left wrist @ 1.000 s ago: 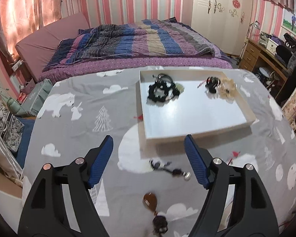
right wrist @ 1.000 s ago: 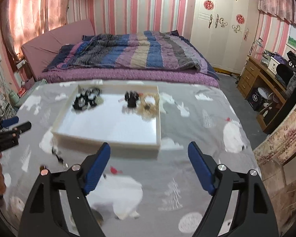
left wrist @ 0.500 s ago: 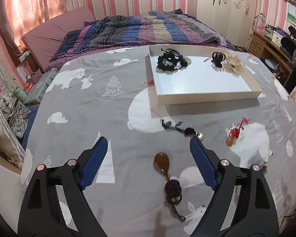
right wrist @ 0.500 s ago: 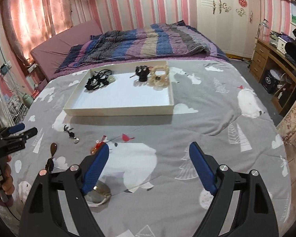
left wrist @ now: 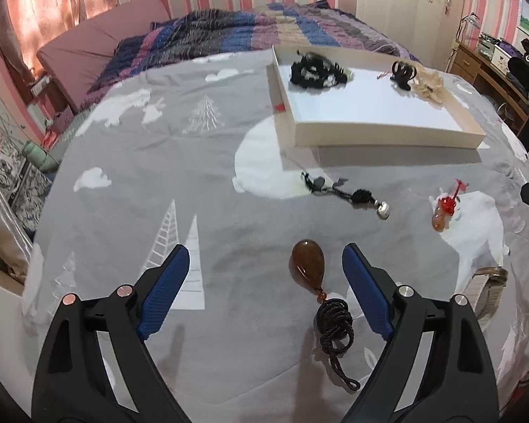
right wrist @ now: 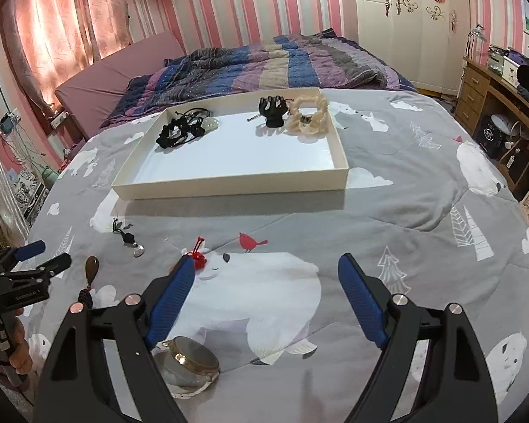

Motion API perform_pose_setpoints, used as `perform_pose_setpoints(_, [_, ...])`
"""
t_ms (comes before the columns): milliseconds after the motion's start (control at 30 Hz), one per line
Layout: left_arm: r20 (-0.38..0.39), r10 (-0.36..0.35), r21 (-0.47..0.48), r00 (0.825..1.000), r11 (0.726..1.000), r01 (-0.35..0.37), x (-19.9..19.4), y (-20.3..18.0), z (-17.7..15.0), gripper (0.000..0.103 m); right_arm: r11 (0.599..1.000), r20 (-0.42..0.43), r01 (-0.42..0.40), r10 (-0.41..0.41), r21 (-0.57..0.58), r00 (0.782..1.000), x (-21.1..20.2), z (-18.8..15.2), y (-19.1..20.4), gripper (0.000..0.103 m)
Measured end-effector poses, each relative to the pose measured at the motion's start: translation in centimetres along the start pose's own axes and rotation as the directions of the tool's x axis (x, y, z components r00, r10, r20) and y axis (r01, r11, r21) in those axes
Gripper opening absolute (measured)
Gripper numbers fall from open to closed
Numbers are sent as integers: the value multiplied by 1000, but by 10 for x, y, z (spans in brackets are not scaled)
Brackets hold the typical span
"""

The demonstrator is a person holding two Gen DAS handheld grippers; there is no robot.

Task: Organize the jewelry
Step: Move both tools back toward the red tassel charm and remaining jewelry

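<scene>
A white tray (left wrist: pixel 388 137) (right wrist: pixel 229 185) lies on the grey bedspread and holds black jewelry (left wrist: pixel 314 70), a black claw clip (right wrist: pixel 272 110) and a cream scrunchie (right wrist: pixel 308 114). My left gripper (left wrist: pixel 264 275) is open, low over the spread; a brown teardrop pendant (left wrist: pixel 307 264) on a dark cord (left wrist: pixel 335 328) lies between its fingers, nearer the right one. A black charm with a silver bell (left wrist: pixel 356 197) and a red-knot amber charm (left wrist: pixel 444 211) lie beyond. My right gripper (right wrist: pixel 264 285) is open and empty, with a watch (right wrist: pixel 190 363) under its left finger.
A striped duvet (right wrist: pixel 264 63) covers the bed beyond the spread. A wooden desk (right wrist: pixel 493 95) stands at the right. The watch's strap (left wrist: pixel 486 289) shows at the right in the left wrist view. The left gripper (right wrist: pixel 28 264) shows at the left edge of the right wrist view.
Both grippers have pulled back from the tray toward the near edge of the spread. The left one has come down around the brown pendant. The watch has come into the right wrist view.
</scene>
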State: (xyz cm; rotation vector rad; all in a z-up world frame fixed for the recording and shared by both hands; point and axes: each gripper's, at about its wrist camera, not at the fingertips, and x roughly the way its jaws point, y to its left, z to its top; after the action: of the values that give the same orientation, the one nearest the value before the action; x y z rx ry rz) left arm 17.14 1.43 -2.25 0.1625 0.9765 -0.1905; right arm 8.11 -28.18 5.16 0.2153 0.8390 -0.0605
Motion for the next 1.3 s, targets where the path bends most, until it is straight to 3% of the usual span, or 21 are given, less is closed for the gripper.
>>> perform_pose_setpoints(167, [-10, -4, 13, 1000, 1000, 4, 7, -7, 1, 88, 1000, -22, 23, -23, 0, 999, 6, -8, 5, 84])
perform_pose_setpoints(500, [-7, -23, 39, 1000, 999, 23, 5, -12, 9, 87, 991, -43, 70, -75, -116, 996, 20, -12, 31, 83])
perform_pose_setpoints(767, [-40, -62, 45, 997, 997, 64, 14, -10, 17, 75, 983, -67, 30, -43, -181, 997, 26, -9, 41, 75])
perform_pose_setpoints(833, [-43, -71, 49, 997, 996, 73, 15, -8, 18, 68, 981, -79, 19, -35, -193, 996, 28, -6, 43, 72])
perform_pose_setpoints(1067, [-57, -95, 60, 994, 993, 99, 27, -14, 29, 67, 973, -103, -19, -5, -229, 995, 41, 2, 52, 71])
perform_pose_setpoints(1300, [-72, -92, 114, 993, 989, 100, 45, -32, 39, 67, 964, -138, -56, 21, -259, 990, 56, 4, 61, 63])
